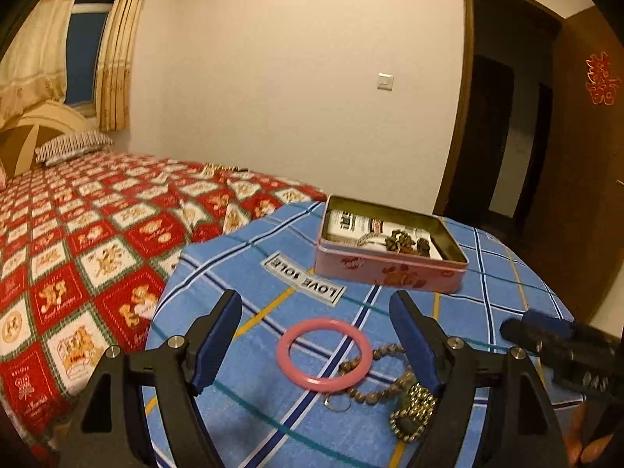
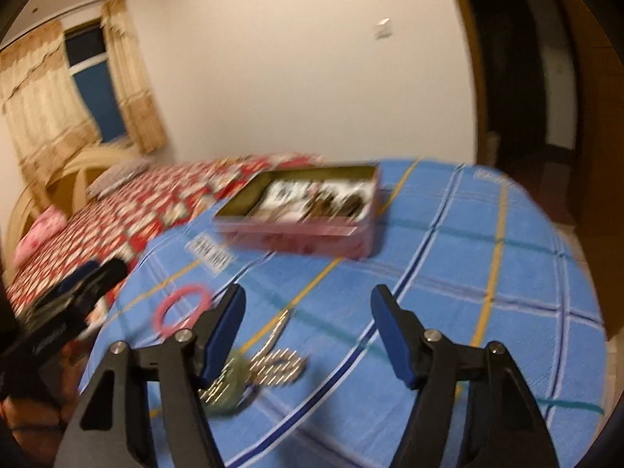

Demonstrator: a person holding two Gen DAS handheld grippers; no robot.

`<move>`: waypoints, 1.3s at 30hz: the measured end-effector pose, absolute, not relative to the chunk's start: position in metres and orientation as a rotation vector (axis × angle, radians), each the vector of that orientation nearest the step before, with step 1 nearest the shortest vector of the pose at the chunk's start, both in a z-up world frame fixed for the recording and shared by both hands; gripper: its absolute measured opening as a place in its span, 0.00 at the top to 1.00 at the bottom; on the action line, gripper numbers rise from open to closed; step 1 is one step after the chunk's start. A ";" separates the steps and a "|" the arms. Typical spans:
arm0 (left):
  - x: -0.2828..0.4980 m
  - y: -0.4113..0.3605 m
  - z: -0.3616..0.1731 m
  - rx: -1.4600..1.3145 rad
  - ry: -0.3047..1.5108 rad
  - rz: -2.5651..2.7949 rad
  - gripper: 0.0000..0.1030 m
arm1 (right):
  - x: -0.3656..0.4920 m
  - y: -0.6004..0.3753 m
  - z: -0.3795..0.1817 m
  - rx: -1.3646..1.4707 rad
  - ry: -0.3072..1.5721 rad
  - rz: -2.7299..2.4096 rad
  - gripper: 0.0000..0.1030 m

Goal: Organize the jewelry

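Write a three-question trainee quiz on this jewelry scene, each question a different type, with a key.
1. True or false: the pink bangle lies inside the pink tin.
2. Which piece touches the bangle? A) wooden bead string B) metal chain bracelet C) nothing
3. Fill in: the left gripper has its jaws ____.

Key: 1 false, it lies on the blue cloth; 2 A; 3 open, holding nothing.

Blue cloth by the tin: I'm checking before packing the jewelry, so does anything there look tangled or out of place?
Yes. The brown bead strand and gold chain lie heaped together, the strand passing under the pink bangle. All sit loose outside the open pink tin.
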State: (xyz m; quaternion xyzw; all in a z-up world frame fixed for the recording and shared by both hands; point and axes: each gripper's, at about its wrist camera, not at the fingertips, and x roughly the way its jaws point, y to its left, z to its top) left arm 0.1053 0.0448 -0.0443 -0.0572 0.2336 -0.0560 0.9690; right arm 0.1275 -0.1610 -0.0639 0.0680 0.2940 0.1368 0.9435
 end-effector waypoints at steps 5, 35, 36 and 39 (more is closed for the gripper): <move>0.102 0.057 -0.056 -0.064 0.502 -0.071 0.24 | 0.123 -0.141 -0.071 0.084 0.670 0.360 0.36; 0.116 0.058 -0.070 0.009 0.651 -0.258 0.24 | 0.182 -0.097 -0.084 0.064 0.770 0.489 0.88; 0.118 0.055 -0.069 0.018 0.655 -0.269 0.24 | 0.180 -0.104 -0.079 0.097 0.738 0.480 0.88; 0.128 0.042 -0.068 0.053 0.702 -0.307 0.24 | 0.178 -0.120 -0.072 0.145 0.675 0.437 0.88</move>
